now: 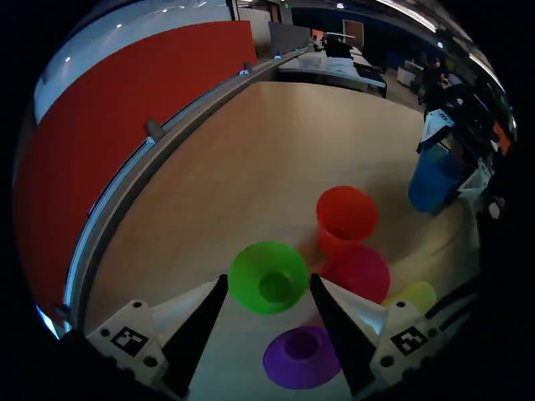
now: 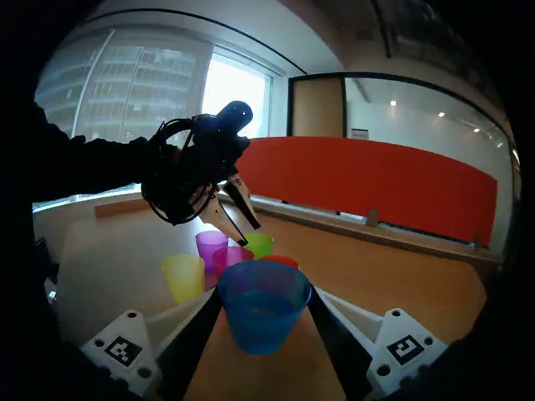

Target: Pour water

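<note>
- Right gripper [image 2: 264,292] clasps the blue cup [image 2: 264,324] between both fingers; the cup stands upright, mouth up, water inside, nearer than the other cups
- Left gripper [image 1: 268,277] spread wide, hovering above the upright green cup [image 1: 267,284]

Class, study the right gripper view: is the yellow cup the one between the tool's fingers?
No, the blue cup sits between the right tool's fingers; the yellow cup stands farther off.

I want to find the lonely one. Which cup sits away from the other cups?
The blue cup, gripped by the right tool. The rest bunch together with the green cup.
</note>
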Demonstrator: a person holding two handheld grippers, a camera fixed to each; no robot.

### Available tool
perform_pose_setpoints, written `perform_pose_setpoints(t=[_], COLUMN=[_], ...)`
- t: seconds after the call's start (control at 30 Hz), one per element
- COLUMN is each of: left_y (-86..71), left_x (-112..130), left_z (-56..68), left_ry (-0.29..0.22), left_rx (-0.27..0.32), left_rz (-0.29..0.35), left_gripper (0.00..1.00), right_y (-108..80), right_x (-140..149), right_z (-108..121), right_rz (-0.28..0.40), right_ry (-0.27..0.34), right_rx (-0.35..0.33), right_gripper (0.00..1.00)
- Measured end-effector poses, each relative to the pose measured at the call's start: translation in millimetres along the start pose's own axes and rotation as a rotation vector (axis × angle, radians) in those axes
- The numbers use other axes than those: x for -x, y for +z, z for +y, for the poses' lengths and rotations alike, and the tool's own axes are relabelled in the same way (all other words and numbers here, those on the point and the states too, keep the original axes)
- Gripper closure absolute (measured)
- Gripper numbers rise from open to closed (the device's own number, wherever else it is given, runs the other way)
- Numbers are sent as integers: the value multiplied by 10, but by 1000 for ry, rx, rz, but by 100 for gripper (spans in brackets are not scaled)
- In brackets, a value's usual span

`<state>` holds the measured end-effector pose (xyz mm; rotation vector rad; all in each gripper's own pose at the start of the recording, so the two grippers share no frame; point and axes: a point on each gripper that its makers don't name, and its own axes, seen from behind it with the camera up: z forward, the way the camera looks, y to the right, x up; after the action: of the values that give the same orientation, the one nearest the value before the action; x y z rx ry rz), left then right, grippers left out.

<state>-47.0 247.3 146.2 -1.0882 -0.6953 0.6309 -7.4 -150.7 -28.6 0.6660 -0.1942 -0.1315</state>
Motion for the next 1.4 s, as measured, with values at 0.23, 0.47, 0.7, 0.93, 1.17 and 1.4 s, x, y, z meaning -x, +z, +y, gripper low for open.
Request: perform_pose_setpoints(t=[0.23, 0.47, 0.7, 0.93, 1.17, 1.4], left_y=[44, 80, 122, 165, 214, 277], left_x=[69, 71, 73, 68, 46, 53], left_z=[-4, -38, -64, -83, -84, -71], left_ry=[-19, -32, -25, -14, -11, -4], left_rx=[9, 6, 3, 2, 6, 14], left_rz=[-19, -23, -31, -36, -32, -29], left_gripper=[9, 9, 9, 9, 9, 9], right_y=[5, 19, 21, 20, 26, 37], right_x=[0, 19, 46, 56, 81, 86], right_z=[5, 7, 0, 2, 6, -2], right_rz=[-3, -6, -13, -18, -24, -28], right_ry=[-2, -4, -6, -8, -9, -11], right_rx=[-4, -9, -15, -17, -19, -22], right_gripper=[8, 8, 8, 8, 8, 8])
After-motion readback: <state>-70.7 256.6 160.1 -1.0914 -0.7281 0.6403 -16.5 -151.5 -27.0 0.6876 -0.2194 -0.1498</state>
